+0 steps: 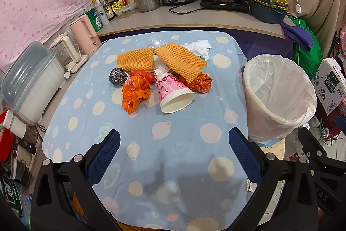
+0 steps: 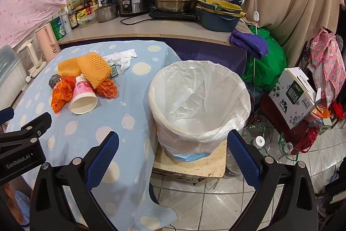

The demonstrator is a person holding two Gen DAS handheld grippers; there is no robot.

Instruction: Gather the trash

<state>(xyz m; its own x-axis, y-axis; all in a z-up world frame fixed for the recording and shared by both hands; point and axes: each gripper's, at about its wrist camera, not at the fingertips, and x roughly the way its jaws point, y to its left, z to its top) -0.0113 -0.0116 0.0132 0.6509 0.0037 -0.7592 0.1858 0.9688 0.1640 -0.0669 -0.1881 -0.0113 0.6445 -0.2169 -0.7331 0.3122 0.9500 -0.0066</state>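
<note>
Left gripper (image 1: 174,149) level above the tablecloth (image 1: 138,122), jaws apart, empty, aimed at paper cup (image 1: 175,93). Right gripper (image 2: 173,153) apart, empty, apparently just short of the bin (image 2: 200,101).

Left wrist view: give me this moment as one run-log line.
left gripper: open, empty | right gripper: open, empty | trash pile: on table, untouched | cup: on its side | bin: lined, empty

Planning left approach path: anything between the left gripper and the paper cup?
Nothing: in the left wrist view only bare patterned tablecloth lies between the open left gripper and the tipped paper cup.
</note>
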